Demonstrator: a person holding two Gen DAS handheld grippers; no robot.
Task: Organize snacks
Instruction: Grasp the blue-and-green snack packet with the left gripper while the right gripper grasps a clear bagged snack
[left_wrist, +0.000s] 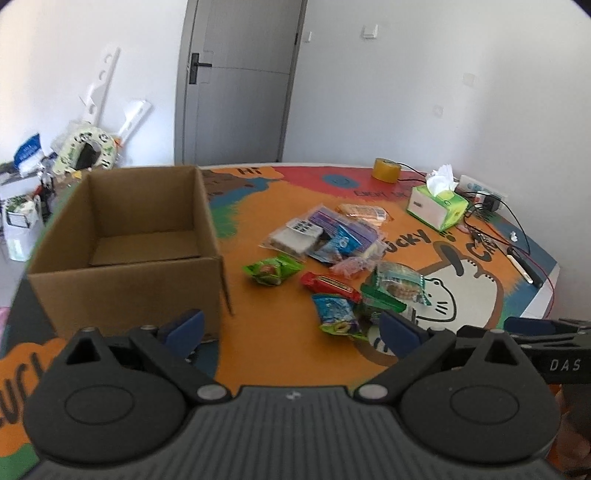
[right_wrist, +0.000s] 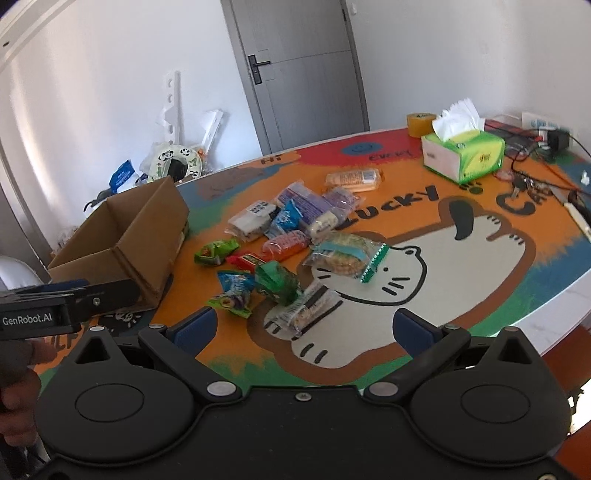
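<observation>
An empty brown cardboard box (left_wrist: 125, 254) (right_wrist: 122, 240) stands open on the left of the table. To its right lies a loose heap of snack packets (left_wrist: 332, 254) (right_wrist: 291, 236): a green one (left_wrist: 271, 271), a red bar (left_wrist: 328, 285), a blue-green packet (left_wrist: 336, 314), purple and clear wrapped ones. My left gripper (left_wrist: 291, 330) hangs open above the table's near side, between box and heap, holding nothing. My right gripper (right_wrist: 304, 330) is open too, just short of a clear striped packet (right_wrist: 306, 312).
A green tissue box (left_wrist: 437, 205) (right_wrist: 463, 155), a yellow tape roll (left_wrist: 386, 170), a power strip and tangled cables (right_wrist: 532, 147) sit at the far right. The table carries a bright cat-print mat (right_wrist: 406, 280). Clutter lies on the floor by the grey door (left_wrist: 236, 81).
</observation>
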